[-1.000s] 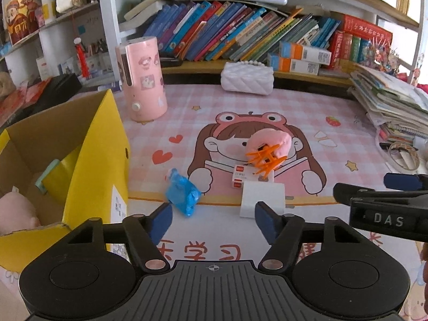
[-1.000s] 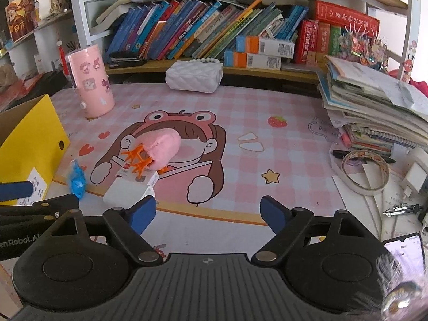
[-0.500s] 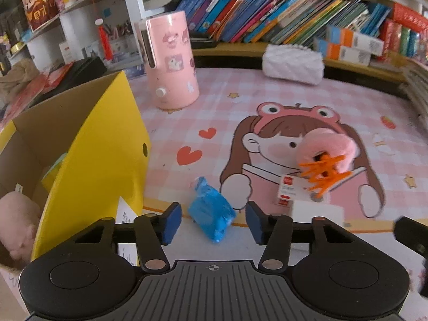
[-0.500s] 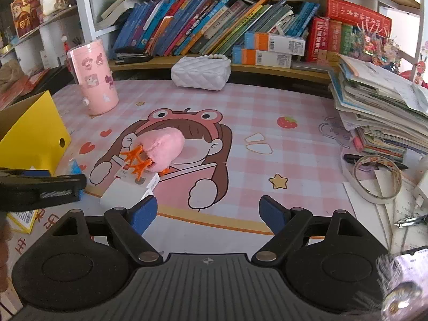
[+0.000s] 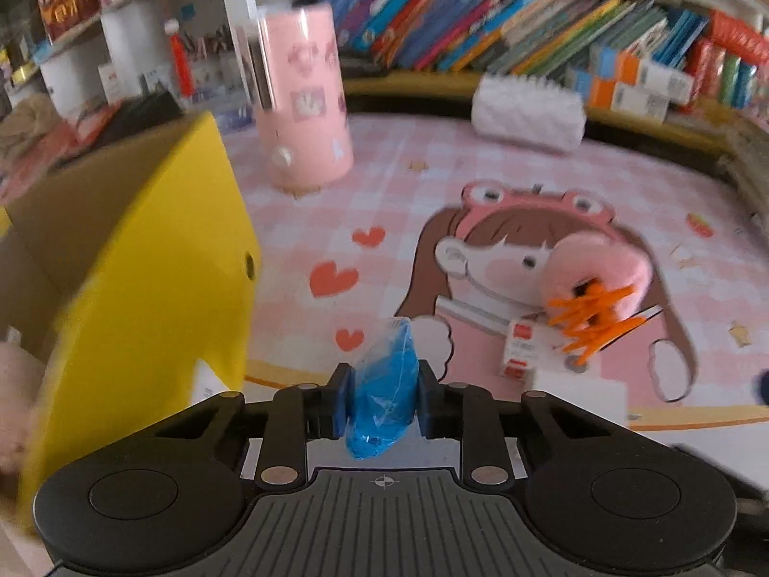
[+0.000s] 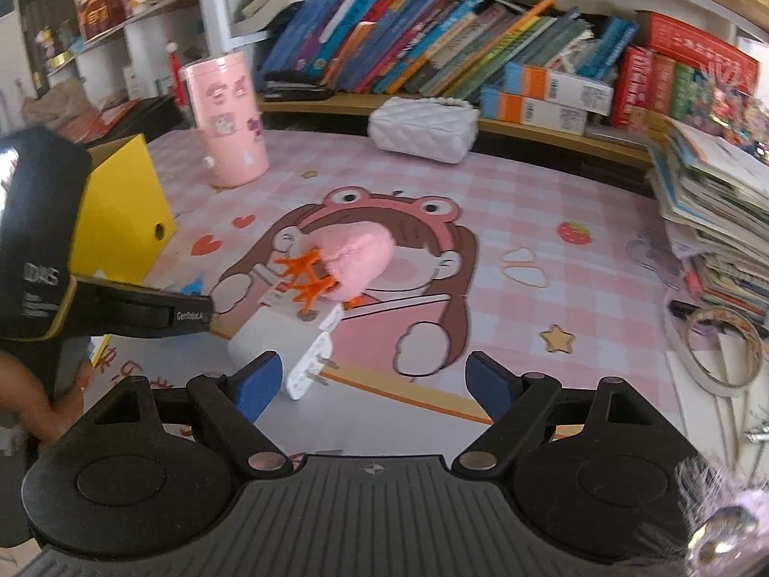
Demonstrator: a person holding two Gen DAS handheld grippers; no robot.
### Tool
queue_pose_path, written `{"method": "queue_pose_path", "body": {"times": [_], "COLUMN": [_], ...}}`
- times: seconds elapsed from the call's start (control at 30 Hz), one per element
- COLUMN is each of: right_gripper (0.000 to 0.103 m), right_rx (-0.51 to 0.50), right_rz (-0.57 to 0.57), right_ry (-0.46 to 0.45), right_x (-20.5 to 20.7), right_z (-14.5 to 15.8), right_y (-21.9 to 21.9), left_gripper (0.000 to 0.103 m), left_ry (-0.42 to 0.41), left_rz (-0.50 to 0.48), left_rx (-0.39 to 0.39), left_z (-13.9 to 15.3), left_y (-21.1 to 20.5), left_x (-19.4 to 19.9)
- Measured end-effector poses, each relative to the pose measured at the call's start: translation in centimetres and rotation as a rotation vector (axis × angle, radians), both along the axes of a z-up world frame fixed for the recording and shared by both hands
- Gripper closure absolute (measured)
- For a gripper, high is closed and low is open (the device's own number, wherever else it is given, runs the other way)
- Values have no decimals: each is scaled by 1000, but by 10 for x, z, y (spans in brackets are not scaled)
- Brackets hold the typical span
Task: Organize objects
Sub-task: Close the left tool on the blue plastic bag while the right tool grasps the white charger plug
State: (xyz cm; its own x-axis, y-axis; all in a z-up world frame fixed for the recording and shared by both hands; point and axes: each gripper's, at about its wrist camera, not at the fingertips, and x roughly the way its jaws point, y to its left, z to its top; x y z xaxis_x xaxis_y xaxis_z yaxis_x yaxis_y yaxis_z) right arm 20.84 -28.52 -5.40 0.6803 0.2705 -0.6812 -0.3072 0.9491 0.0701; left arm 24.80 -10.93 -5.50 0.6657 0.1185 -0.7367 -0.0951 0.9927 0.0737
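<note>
My left gripper is shut on a crumpled blue packet, held just right of the open yellow cardboard box. On the mat lie a pink plush toy, an orange hair claw, a small red-and-white box and a white charger plug. My right gripper is open and empty, just in front of the charger plug, with the plush and claw beyond. The left gripper's body shows at the left of the right wrist view.
A pink tumbler and a white quilted pouch stand at the back by the bookshelf. A stack of books and papers and a tape roll lie at the right. A pink plush sits inside the box.
My left gripper moved forward and closed on the blue packet, which was lying loose between its open fingers. My right gripper moved closer to the charger plug and stayed open.
</note>
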Motion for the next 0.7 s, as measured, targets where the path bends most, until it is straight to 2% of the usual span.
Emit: {"method": "queue_pose_path", "body": {"times": [0.17,0.3,0.5,0.57,0.7], "right_gripper": [20,19,20,23,36], "right_rx": [-16,-28,-20,-24,-49], "right_rz": [65,107,130,131,119], "right_ry": [2,2,27,29,21], "right_x": [9,19,30,33,34], "right_z": [-11,-23,-37,-40,-44], "right_y": [20,37,55,59,63], "left_gripper": [78,78,78,78,78], "left_ry": [-86,-126,-156,-156,-160], "left_rz": [-22,-29,-28,-18,-2], "left_rx": [-49,-80,-56,-56,-56], "left_z": [35,53,61,62,63], "left_y": [6,10,12,14,17], "left_x": [-24,-41,-55,-59,-65]}}
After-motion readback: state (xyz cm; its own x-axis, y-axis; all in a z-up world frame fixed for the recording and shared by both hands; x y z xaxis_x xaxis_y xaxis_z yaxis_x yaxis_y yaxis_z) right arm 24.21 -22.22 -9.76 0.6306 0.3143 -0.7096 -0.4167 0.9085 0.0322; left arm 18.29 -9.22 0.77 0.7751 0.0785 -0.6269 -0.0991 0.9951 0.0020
